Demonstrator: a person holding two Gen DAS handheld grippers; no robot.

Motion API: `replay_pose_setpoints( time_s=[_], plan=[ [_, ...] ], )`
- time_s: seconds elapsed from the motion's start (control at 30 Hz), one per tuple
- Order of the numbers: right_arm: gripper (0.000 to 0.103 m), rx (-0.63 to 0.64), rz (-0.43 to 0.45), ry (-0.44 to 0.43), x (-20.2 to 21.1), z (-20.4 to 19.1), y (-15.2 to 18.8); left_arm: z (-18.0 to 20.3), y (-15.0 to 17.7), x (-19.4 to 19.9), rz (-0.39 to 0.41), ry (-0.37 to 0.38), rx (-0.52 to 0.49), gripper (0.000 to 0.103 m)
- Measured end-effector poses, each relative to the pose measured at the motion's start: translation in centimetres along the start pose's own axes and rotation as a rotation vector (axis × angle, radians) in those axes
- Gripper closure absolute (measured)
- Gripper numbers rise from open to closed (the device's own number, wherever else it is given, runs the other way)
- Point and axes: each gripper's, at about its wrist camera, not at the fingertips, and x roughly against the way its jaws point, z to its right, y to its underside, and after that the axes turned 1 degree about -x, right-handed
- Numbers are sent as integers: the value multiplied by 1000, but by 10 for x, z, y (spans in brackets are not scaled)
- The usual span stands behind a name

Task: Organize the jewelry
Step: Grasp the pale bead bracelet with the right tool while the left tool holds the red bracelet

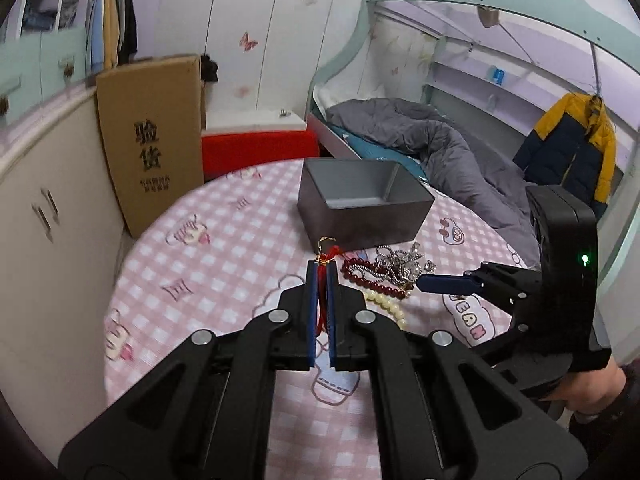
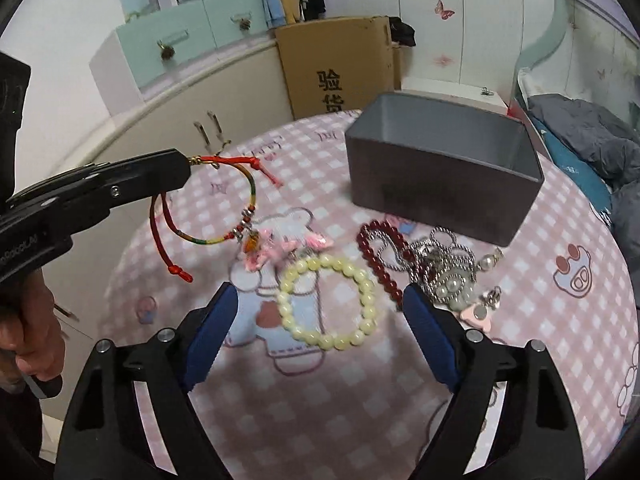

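Note:
My left gripper [image 1: 322,270] is shut on a red cord bracelet [image 1: 329,254] and holds it above the table; in the right wrist view the bracelet [image 2: 224,236] hangs from that gripper [image 2: 185,166]. My right gripper [image 2: 318,312] is open, low over a cream bead bracelet [image 2: 365,284]. A dark red bead bracelet [image 2: 378,256] and tangled silver chains [image 2: 444,264] lie beside it. A pink charm [image 2: 280,250] lies to the left. The open grey box [image 2: 440,176] stands behind the pile; it also shows in the left wrist view [image 1: 360,204].
The round table has a pink checked cloth [image 2: 320,400]. A cardboard box [image 1: 152,136] and cream cabinets [image 1: 40,220] stand beyond its left edge. A bed with a grey duvet [image 1: 420,136] is at the right.

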Motion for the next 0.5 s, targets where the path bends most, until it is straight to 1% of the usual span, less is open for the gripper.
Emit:
replay_pose_setpoints(
  time_s=[0.07, 0.23, 0.37, 0.43, 0.47, 0.5],
  plan=[
    [22, 3, 3, -12, 0, -2, -3, 0, -1, 2, 2, -3, -4, 99],
    [27, 13, -7, -33, 0, -6, -2, -3, -4, 12, 19, -10, 0, 99],
    [33, 63, -36, -42, -12, -16, 0, -2, -6, 19, 31, -5, 4, 99],
    [41, 100, -59, -21, -25, -22, 3, -4, -7, 21, 35, -2, 12, 99],
    [55, 125, -99, 9, -38, -23, 6, -5, -7, 21, 38, -1, 20, 99],
    [69, 150, -78, 30, -39, -25, 8, -6, -7, 22, 40, -1, 25, 99]
  ],
)
